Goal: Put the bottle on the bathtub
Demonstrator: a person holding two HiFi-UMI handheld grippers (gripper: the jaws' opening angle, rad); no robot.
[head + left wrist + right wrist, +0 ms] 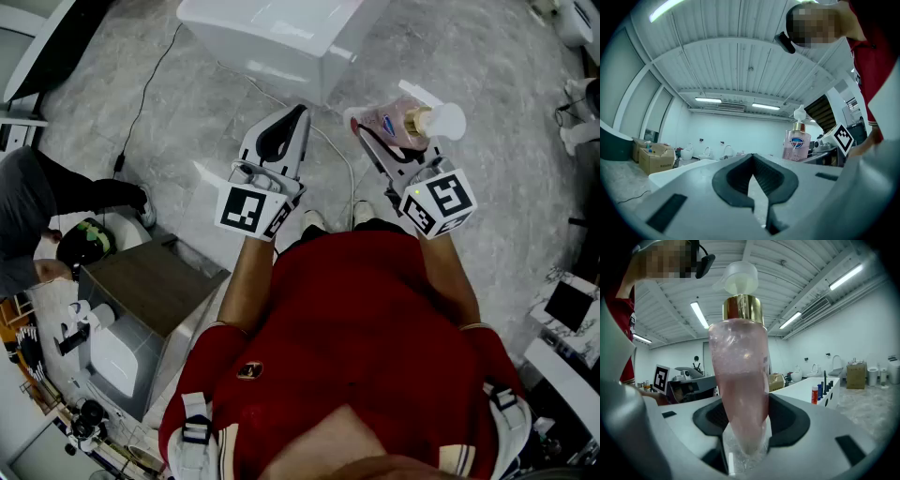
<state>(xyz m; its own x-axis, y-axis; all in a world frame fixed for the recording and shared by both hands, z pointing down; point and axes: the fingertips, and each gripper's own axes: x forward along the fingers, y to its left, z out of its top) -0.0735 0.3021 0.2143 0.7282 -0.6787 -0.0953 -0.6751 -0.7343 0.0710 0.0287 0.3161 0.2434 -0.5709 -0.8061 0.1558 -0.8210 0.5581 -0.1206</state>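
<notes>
Pink bottle (739, 380) is clamped in the right tongs (743, 425); left tongs (752, 176) closed on nothing.

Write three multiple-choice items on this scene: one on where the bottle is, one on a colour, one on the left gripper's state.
1. Where is the bottle?
A. on the bathtub's rim
B. between the jaws of the right gripper
C. lying on the floor

2. What colour is the collar under the bottle's white pump?
A. gold
B. blue
C. black

3. How does the left gripper stand?
A. shut on the bottle
B. wide open
C. shut, with nothing between its jaws

Answers:
1 B: the right gripper view shows the pink bottle clamped between that gripper's pads.
2 A: the band below the pump shines gold.
3 C: the left gripper view shows its pads meeting at the tip, with the bottle off to the side.
</notes>
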